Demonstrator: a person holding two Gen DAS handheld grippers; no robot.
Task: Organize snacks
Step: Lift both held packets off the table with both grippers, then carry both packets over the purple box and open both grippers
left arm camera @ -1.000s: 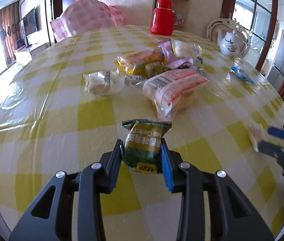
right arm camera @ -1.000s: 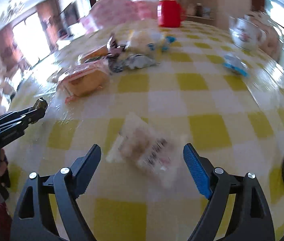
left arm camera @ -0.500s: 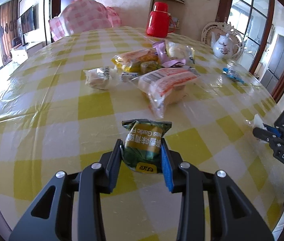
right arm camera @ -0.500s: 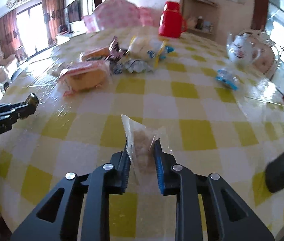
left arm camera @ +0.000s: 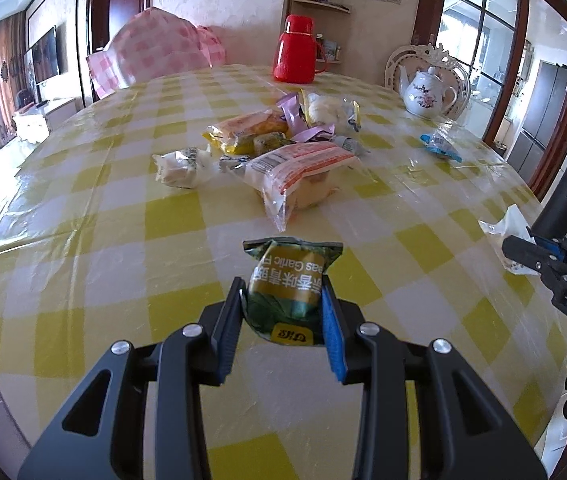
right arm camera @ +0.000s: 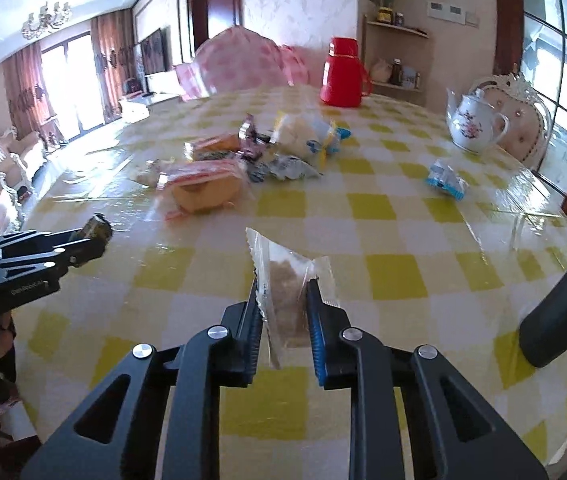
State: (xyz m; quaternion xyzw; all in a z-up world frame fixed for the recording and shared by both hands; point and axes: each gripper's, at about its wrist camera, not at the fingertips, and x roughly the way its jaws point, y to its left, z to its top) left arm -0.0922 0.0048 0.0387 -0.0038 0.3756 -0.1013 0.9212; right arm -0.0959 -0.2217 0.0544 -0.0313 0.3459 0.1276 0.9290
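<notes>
**Non-task items in view**

Bench (left arm camera: pixel 95 240) under yellow-white check cloth. Red thermos (left arm camera: pixel 298 50) upright at far edge. White floral teapot (left arm camera: pixel 427 90) far right, ornate white chair (right arm camera: pixel 523 120) behind it. Pink checked chair cover (left arm camera: pixel 155 52) far left. Chandelier (right arm camera: pixel 45 20) on the ceiling, far left.

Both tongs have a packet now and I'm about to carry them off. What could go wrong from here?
1. The right tongs pinch the clear snack packet by thin, slack film, so it may slip out in a quick swing.
2. The left tongs squeeze the green garlic-pea bag across its body; more pressure may crush the contents.
3. The red thermos and teapot stand behind the snack pile; reach carefully there.
</notes>
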